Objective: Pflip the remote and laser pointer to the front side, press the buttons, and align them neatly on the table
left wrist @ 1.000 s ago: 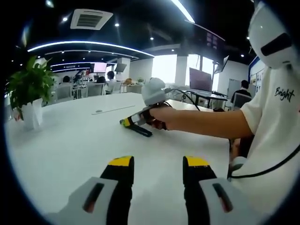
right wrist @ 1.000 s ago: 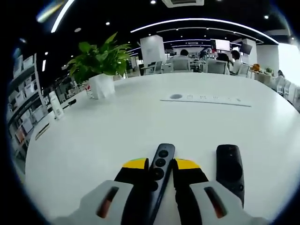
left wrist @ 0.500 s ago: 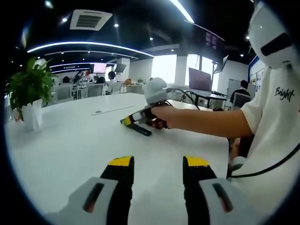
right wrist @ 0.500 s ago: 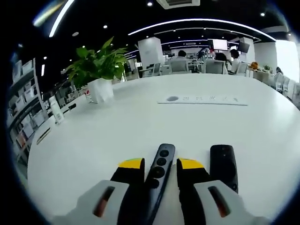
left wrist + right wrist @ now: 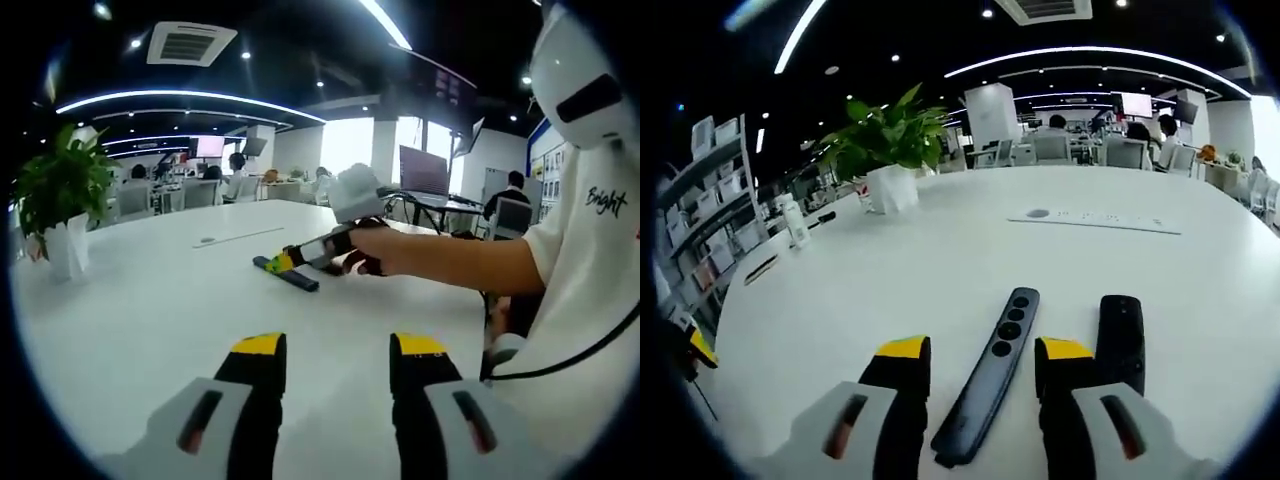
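Two devices lie button-side up on the white table [image 5: 890, 270] — laser pointer [image 5: 992, 371] between the right gripper's [image 5: 981, 360] parted jaws, ungripped, remote [image 5: 1120, 333] just beside. Left gripper [image 5: 338, 352] gapes empty.

left gripper view low across the table [image 5: 130, 310], right gripper view near the remote [image 5: 1121, 335], shared potted plant [image 5: 60, 200]

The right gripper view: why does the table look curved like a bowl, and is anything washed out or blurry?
Right gripper view: the fisheye lens bends the white table into a dome; the laser pointer and remote stay sharp; the ceiling light strip glares. Left gripper view: the windows are blown out white, and the right tongs look slightly soft.
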`<action>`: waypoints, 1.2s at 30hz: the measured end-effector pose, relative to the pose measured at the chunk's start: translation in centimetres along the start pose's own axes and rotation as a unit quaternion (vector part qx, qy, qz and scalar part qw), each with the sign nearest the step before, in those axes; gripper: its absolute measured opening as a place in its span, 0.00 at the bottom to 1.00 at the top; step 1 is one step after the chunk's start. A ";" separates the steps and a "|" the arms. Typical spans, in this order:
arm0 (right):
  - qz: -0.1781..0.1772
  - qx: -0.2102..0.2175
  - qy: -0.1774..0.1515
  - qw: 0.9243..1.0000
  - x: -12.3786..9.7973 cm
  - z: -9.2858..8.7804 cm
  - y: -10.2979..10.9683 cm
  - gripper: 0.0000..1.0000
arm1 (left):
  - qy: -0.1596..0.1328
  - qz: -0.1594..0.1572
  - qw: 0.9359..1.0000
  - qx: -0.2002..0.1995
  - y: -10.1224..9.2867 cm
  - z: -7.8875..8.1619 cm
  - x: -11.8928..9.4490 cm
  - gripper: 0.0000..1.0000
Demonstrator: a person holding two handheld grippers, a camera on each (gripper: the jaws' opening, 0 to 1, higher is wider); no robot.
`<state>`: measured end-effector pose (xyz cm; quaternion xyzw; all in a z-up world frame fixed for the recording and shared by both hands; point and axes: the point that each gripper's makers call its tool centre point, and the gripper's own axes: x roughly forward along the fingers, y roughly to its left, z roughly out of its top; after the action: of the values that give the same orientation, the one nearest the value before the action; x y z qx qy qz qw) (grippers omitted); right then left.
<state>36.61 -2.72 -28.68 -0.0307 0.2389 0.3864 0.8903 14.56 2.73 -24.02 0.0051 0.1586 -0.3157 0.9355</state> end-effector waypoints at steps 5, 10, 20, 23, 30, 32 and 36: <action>0.052 -0.084 -0.029 0.995 -2.0 1.0 2.9 0.53 | -0.018 -0.008 0.999 -0.027 -0.3 0.5 0.2 0.41; 0.073 -0.091 -0.046 0.992 -2.9 1.3 3.2 0.53 | -0.057 0.002 0.998 -0.025 -0.2 2.3 -0.3 0.46; 0.100 -0.125 -0.048 0.986 -4.0 0.5 2.9 0.52 | -0.063 0.008 0.998 -0.010 -0.3 3.3 -0.5 0.45; 0.095 -0.126 -0.043 0.987 -4.2 0.2 2.4 0.51 | -0.056 0.010 0.998 -0.009 -0.1 3.0 -0.4 0.43; 0.085 -0.124 -0.037 0.988 -5.7 -0.9 1.6 0.47 | -0.055 0.003 0.998 -0.022 0.0 2.9 -0.2 0.43; 0.079 -0.121 -0.040 0.989 -6.4 -1.3 1.4 0.46 | -0.062 -0.004 0.998 -0.033 -0.1 3.2 -0.2 0.43; 0.066 -0.149 -0.036 0.986 -7.5 -1.8 1.5 0.46 | -0.057 -0.007 0.998 -0.005 -0.3 2.9 -0.4 0.42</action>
<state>30.44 -7.16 -26.75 -0.1334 0.1477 0.4760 0.8566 14.95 2.40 -21.10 -0.0183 0.1064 -0.3210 0.9409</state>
